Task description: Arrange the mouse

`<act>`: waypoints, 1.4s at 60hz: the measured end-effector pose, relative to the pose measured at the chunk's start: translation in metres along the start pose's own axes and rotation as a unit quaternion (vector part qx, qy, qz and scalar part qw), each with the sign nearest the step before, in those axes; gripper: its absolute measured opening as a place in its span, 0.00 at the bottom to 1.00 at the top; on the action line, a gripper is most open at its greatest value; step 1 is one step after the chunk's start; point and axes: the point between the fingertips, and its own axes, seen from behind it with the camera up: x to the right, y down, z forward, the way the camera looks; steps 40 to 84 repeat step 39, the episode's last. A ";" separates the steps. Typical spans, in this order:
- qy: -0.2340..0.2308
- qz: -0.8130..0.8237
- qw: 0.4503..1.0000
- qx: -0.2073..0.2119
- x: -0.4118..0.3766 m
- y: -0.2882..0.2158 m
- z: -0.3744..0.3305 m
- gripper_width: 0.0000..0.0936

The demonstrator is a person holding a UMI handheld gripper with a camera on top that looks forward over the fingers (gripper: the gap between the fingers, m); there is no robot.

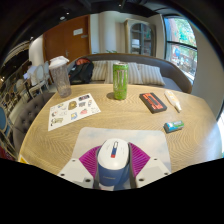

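between gripper [113, 165] pads, mouse [112, 156] half-hidden

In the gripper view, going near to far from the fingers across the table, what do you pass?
Mouse between the gripper's pink fingers, on a grey mat → small teal-ended item → sticker sheet → black case → green can → sofa beyond the table.

tongs [113, 166] | low, level | pink pads [87, 159] spread | something held between
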 end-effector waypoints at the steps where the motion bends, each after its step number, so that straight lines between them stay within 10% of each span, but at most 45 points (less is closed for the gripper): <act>1: 0.001 0.003 1.000 -0.004 0.000 0.003 0.003 0.45; 13: 0.003 0.006 1.000 -0.029 0.002 0.013 0.005 0.63; 20: 0.007 0.006 0.999 -0.050 -0.004 0.012 -0.013 0.91; 39: 0.086 0.028 0.992 -0.089 -0.037 0.020 -0.107 0.90; 84: 0.086 0.028 0.992 -0.089 -0.037 0.020 -0.107 0.90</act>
